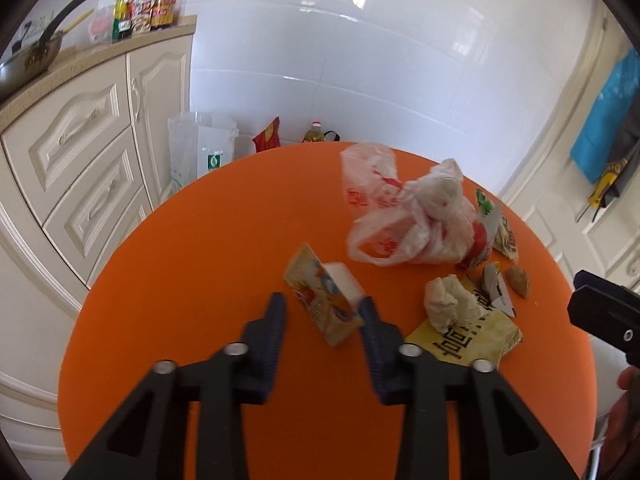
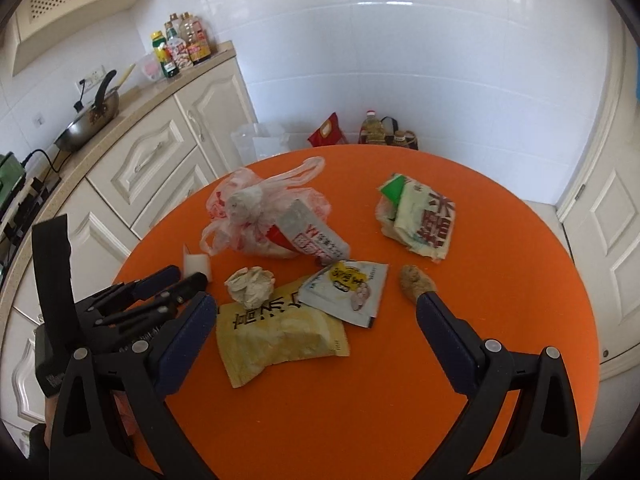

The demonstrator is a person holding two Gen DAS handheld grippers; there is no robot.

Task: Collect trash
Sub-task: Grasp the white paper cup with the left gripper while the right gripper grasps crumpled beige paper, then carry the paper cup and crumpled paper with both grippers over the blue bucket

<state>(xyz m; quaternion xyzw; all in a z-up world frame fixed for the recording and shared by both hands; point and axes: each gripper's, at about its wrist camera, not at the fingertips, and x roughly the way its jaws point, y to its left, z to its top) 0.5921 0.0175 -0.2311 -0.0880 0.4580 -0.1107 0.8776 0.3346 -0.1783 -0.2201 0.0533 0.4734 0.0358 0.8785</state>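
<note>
Small carton (image 1: 328,312) tilted on orange table (image 1: 180,280), straddled by left gripper (image 1: 321,303), jaws apart, not yet pinched.
Likely light, thin-walled, easily crushed: best squeezed gently across flat printed faces. Right gripper (image 2: 316,302) spread wide, empty, above yellow wrapper (image 2: 280,336).

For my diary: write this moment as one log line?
left tongs: straddling snack packet | right tongs: open over yellow wrapper | orange table: cluttered

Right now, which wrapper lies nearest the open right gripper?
The yellow wrapper, lying between the right gripper's fingers; the other wrappers lie farther away.
</note>
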